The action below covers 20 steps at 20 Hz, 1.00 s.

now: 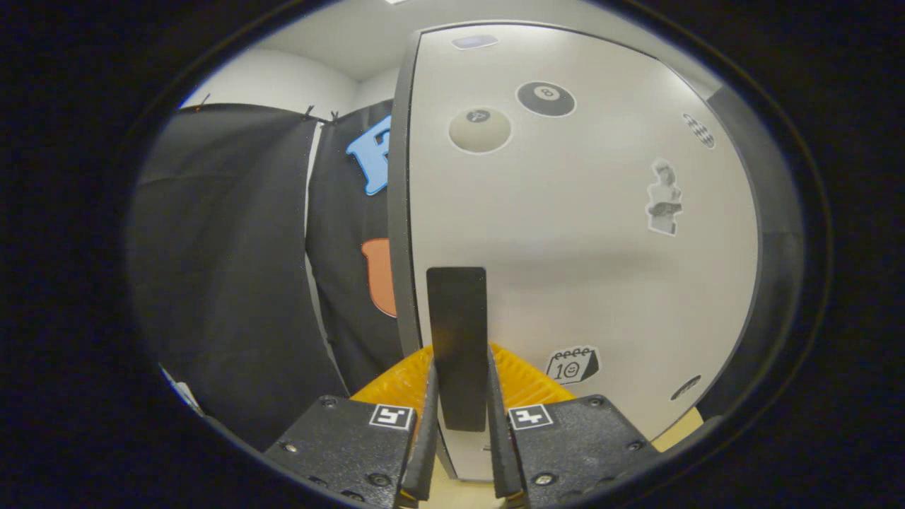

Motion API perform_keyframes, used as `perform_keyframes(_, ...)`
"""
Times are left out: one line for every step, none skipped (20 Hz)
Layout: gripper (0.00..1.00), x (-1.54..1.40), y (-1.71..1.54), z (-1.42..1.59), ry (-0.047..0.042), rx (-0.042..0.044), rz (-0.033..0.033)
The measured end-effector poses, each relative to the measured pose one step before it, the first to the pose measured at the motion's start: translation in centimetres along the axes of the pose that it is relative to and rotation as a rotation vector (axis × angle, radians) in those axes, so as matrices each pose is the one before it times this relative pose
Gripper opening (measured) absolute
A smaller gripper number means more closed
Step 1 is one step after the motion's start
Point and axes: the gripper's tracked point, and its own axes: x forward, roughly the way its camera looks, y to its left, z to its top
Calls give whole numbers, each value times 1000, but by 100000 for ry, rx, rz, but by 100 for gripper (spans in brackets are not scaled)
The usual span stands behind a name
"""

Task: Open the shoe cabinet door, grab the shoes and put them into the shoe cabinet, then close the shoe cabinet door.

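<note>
The white shoe cabinet door [580, 233] stands right in front of me, with several stickers on its face. A flat black vertical handle [457, 318] is fixed near the door's left edge. My gripper [459, 385] is shut on the lower part of this handle, one finger pressing on each side. The door's dark grey edge [400, 212] runs up just left of the handle. A dark strip [774, 283] borders the door on the right. I cannot tell how far the door stands from the cabinet body.
Black cloth [233, 268] hangs as the booth wall to the left of the door, with a white wall above it. A pale floor patch [679, 435] lies beyond the right finger.
</note>
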Motion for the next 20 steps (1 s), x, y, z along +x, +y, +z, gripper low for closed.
perform_keyframes(36, -87, -116, -15, 1260, 303, 1419)
perform_keyframes(36, -300, -24, -105, 1086, -641, 1233)
perform_keyframes(35, -279, 21, -89, 1113, -843, 1049)
perform_keyframes(35, -617, 50, -91, 936, -540, 1464)
perform_keyframes(35, -552, 155, -11, 520, -88, 1162)
perform_keyframes(34, -824, 421, 121, 513, -1320, 1650)
perform_keyframes(34, -1144, 700, 36, 723, -1640, 2269)
perform_keyframes(34, -382, -118, -149, 342, -37, 1837)
perform_keyframes(34, -462, -1, -89, 453, -138, 1742)
perform_keyframes(34, -548, 39, -138, 359, -648, 1594)
perform_keyframes(33, -485, 40, -40, 206, -827, 1156)
perform_keyframes(33, -771, 243, -109, 79, -1009, 1299)
perform_keyframes(33, -517, -10, -125, 509, -926, 1143)
perform_keyframes(33, -488, -121, -118, 550, -866, 1531)
perform_keyframes(33, -441, -37, -79, 256, -573, 1316)
perform_keyframes(33, -519, 15, -137, 142, -408, 1713)
perform_keyframes(33, -450, 20, -56, -338, 49, 1351)
perform_keyframes(33, -435, -21, -92, -428, -331, 1346)
perform_keyframes(33, -381, 23, -46, -550, 667, 984)
perform_keyframes(33, -469, 3, -119, -91, -85, 755)
